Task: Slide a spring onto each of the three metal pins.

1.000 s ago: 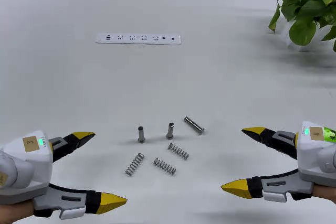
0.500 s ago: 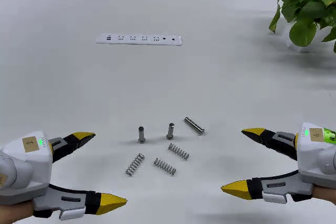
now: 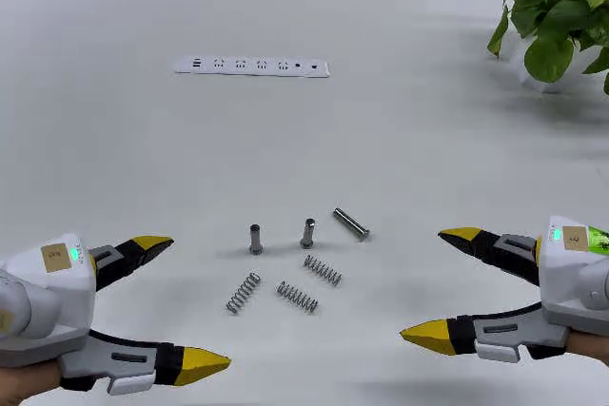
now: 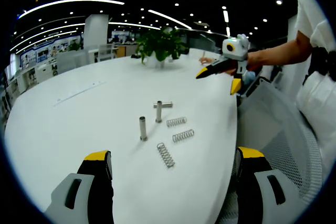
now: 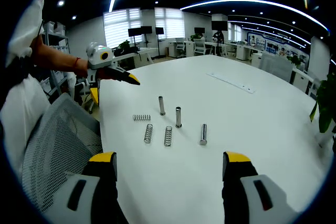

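- 3 metal pins, set in a loose row on the white table (image 3: 114, 159) between my 2 grippers. The left pin (image 3: 255, 239) stands upright. The middle pin (image 3: 307, 233) stands upright near it. The right pin (image 3: 351, 224) lies on its side at a slant, a little apart from the other 2.
- 3 springs, all lying flat on the table on my side of the pins and touching none of them. The left spring (image 3: 244, 293) lies below the left pin. The middle spring (image 3: 297, 297) lies near it. The right spring (image 3: 323, 271) lies closest to the middle pin.
- 1 left gripper (image 3: 195, 302), mine, low at the left of the head view. Its jaws are spread wide with nothing between them, the yellow tips pointing toward the parts and well apart from them.
- 1 right gripper (image 3: 423, 284), mine, low at the right. Its jaws are likewise spread wide and hold nothing, well apart from the pins and springs.
- 1 white power strip (image 3: 251, 67), flat on the table, well beyond the pins.
- 1 green plant (image 3: 561, 7), at the far right of the table.
- 2 gripper views, each showing the pins and springs ahead between that gripper's own parted jaws, with the other gripper beyond them.
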The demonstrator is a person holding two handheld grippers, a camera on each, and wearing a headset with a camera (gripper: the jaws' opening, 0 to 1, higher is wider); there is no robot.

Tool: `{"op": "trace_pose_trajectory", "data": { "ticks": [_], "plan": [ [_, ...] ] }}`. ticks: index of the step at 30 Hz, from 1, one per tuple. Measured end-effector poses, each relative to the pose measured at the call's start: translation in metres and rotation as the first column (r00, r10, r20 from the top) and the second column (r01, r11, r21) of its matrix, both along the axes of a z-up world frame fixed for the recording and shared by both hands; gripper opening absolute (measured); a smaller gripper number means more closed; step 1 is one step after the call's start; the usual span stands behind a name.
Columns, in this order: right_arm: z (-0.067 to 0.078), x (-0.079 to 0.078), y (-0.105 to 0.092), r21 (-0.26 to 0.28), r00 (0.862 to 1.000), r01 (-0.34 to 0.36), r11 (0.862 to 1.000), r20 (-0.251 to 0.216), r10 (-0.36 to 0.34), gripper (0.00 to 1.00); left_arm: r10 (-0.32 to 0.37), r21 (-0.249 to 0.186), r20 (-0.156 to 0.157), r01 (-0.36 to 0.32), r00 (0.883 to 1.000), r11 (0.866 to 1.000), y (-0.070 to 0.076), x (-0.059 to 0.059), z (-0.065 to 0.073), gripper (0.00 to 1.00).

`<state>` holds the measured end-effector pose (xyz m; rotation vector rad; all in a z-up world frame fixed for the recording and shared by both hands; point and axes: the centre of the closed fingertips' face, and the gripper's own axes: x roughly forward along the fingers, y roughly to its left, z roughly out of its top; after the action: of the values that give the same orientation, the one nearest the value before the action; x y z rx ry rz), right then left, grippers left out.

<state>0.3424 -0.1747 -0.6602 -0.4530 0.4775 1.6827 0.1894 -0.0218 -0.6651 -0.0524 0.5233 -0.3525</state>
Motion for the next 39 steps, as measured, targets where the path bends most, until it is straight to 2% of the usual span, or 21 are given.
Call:
{"op": "trace_pose_trajectory", "data": {
  "ticks": [13, 16, 21, 31, 34, 39],
  "plan": [
    [0.005, 0.007, 0.017, -0.002, 1.000, -0.002, 1.000, 0.011, 0.002, 0.78, 0.008, -0.003, 0.008, -0.008, 1.000, 1.000, 0.008, 0.002, -0.004, 1.00],
    [0.001, 0.016, 0.023, -0.030, 1.000, 0.018, 0.999, 0.006, -0.018, 0.76, 0.010, -0.006, 0.010, -0.010, 1.000, 1.000, 0.006, 0.003, -0.003, 1.00],
    [-0.003, 0.024, 0.033, -0.049, 1.000, 0.031, 0.998, 0.006, -0.030, 0.74, 0.007, -0.004, 0.009, -0.007, 1.000, 1.000, 0.004, 0.004, -0.004, 1.00],
    [-0.008, 0.026, 0.053, -0.081, 0.999, 0.032, 0.996, 0.011, -0.031, 0.66, 0.016, -0.018, 0.015, -0.016, 1.000, 1.000, 0.007, 0.006, -0.008, 1.00],
    [-0.011, 0.034, 0.059, -0.089, 0.999, 0.036, 0.995, 0.011, -0.035, 0.64, 0.018, -0.022, 0.014, -0.018, 1.000, 1.000, 0.008, 0.006, -0.008, 1.00],
    [-0.017, 0.036, 0.068, -0.116, 0.999, 0.046, 0.992, 0.023, -0.044, 0.60, 0.021, -0.026, 0.010, -0.021, 1.000, 0.999, 0.008, 0.006, -0.010, 1.00]
  ]
}}
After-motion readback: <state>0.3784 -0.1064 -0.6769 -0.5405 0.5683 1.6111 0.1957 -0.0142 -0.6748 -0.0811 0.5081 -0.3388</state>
